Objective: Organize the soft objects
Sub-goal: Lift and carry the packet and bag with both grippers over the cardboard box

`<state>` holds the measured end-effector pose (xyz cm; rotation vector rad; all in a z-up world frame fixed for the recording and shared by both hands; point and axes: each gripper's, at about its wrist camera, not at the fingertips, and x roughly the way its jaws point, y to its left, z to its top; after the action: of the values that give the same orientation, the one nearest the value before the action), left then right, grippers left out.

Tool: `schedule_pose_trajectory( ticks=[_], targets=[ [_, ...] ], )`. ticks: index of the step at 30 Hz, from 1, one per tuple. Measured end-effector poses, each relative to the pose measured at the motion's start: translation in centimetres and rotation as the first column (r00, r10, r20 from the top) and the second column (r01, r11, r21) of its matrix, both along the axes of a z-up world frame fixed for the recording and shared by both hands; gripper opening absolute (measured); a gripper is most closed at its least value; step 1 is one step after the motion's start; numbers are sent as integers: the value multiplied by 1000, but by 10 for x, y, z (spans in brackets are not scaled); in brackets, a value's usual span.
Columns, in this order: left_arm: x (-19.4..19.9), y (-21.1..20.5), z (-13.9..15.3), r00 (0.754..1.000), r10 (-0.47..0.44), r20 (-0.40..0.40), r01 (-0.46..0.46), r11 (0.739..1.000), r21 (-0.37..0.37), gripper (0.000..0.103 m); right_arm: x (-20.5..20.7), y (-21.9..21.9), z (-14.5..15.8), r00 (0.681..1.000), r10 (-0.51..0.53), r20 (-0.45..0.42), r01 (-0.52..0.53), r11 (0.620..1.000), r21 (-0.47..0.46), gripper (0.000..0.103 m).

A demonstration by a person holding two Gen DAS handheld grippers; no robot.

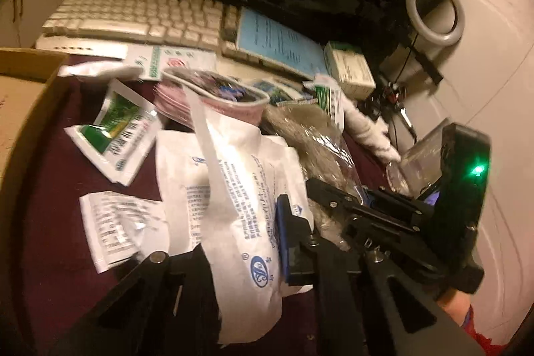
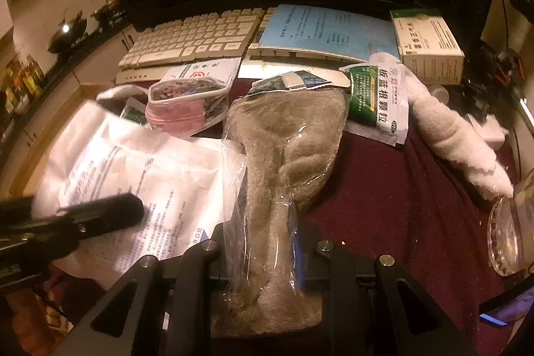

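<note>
Nearest the camera, the left gripper (image 1: 247, 242) has its jaws pressed on a white paper packet (image 1: 233, 182), lifted a little above the dark red cloth (image 1: 56, 162). Beside it, the right gripper (image 2: 263, 242) pinches narrowly a clear bag of grey fibre (image 2: 283, 139) that lies on the same cloth, in front of the keyboard (image 2: 200, 39).

left wrist: close, angled down | right wrist: same | shared: keyboard (image 1: 133, 12), maroon cloth (image 2: 383, 189)
</note>
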<state>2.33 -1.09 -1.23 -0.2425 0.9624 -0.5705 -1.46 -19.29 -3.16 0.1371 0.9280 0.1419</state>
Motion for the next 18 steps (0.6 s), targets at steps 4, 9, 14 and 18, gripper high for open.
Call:
schedule_pose_trajectory(
  ticks=[4,9,14,18],
  targets=[
    [-9,24,21,998,38,48,-38,999,-15,10,-6,-9,9,999,-24,26,24,999,33,20],
    [-20,60,40,992,100,75,-96,994,-54,10,-18,-10,33,994,-36,105,32,999,39,20],
    [-24,95,50,980,175,94,-169,983,-68,10,-26,-7,59,984,-41,173,39,999,16,20],
    [-22,120,54,968,231,95,-225,972,-64,10,-23,6,69,984,5,180,-4,1000,-7,20]
  ],
)
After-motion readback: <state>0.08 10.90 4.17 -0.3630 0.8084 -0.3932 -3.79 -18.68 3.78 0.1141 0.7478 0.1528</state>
